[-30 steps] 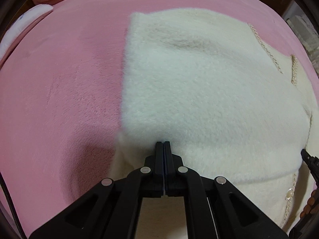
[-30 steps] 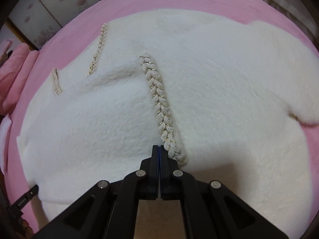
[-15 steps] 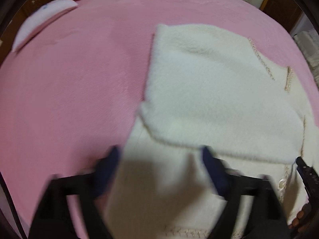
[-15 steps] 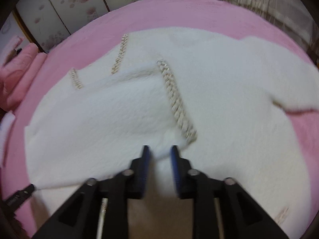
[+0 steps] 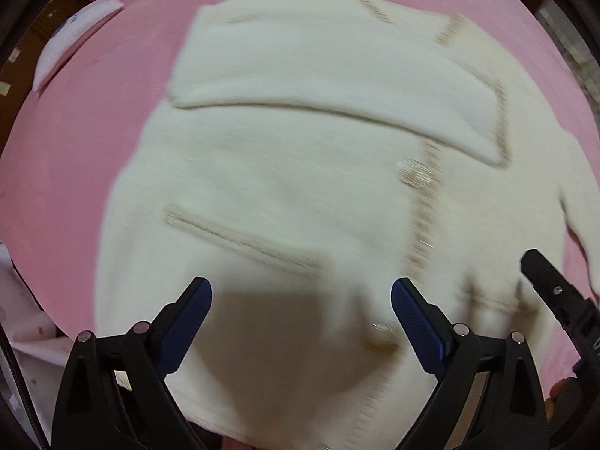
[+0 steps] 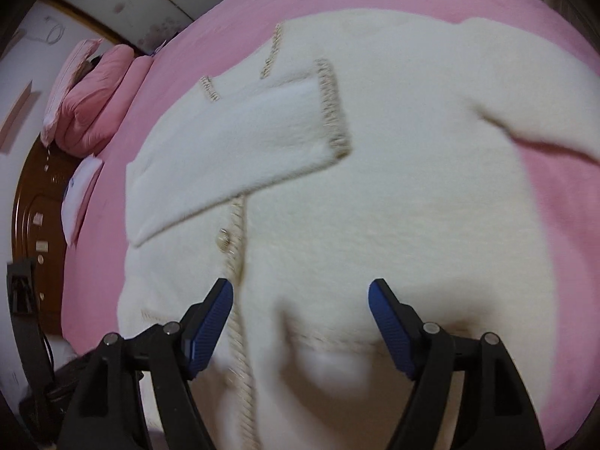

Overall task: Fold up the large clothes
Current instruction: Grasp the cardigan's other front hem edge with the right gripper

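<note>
A fluffy cream cardigan with beige braid trim lies flat on a pink bed; it also shows in the right wrist view. One sleeve is folded across the chest, its braided cuff ending near the middle. The other sleeve lies out to the right. My left gripper is open and empty above the lower part of the cardigan. My right gripper is open and empty above the hem, beside the front braid. The right gripper's tip shows in the left wrist view.
The pink bedspread surrounds the cardigan. Pink pillows and a white pillow lie at the bed's left end, by a wooden headboard. A white pillow also shows in the left wrist view.
Both grippers opened and let go of the folded sleeve, then pulled back toward the hem. The sleeve now lies across the chest.
</note>
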`<state>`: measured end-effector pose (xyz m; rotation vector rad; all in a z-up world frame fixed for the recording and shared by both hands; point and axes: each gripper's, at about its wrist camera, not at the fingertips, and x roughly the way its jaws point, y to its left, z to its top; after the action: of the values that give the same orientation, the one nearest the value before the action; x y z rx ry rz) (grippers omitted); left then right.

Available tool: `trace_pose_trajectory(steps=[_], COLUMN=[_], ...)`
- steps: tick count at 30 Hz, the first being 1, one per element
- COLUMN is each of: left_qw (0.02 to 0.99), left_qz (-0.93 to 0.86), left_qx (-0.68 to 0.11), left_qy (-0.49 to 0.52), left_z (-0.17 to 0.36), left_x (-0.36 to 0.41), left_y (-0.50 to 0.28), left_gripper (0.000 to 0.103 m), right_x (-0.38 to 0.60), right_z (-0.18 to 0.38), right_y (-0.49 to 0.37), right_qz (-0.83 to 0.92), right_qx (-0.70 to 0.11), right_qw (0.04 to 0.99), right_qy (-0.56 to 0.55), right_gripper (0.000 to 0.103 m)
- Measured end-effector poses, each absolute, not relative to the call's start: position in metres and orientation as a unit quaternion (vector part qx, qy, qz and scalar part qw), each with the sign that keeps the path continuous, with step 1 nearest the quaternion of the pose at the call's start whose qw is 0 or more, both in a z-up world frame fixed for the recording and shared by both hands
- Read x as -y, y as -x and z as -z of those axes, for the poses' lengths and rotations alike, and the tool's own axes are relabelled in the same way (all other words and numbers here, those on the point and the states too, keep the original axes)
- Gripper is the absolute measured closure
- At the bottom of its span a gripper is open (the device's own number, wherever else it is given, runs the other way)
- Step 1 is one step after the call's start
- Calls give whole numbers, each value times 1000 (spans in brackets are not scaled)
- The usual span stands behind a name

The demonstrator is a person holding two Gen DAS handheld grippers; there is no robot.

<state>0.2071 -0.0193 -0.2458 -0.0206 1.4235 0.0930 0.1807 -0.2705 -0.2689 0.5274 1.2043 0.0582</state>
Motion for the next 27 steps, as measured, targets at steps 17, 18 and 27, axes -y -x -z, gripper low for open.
trace_pose_trajectory(steps=[17, 18, 27], left_qw=[697, 692, 681], left_qz=[147, 150, 134], left_qx=[-697, -700, -713], left_qy=[-83, -89, -100], left_z=[241, 244, 254], left_x=[313, 325, 380], left_y=[-147, -146, -161], left_gripper=[8, 8, 8], right_x=[568, 582, 669], right_z=[302, 303, 324], right_y=[-28, -22, -29], right_qz=[223, 233, 302], right_qx=[-520, -507, -410], right_qw=[728, 725, 720], right_qy=[-388, -403, -471], right_gripper=[28, 28, 26])
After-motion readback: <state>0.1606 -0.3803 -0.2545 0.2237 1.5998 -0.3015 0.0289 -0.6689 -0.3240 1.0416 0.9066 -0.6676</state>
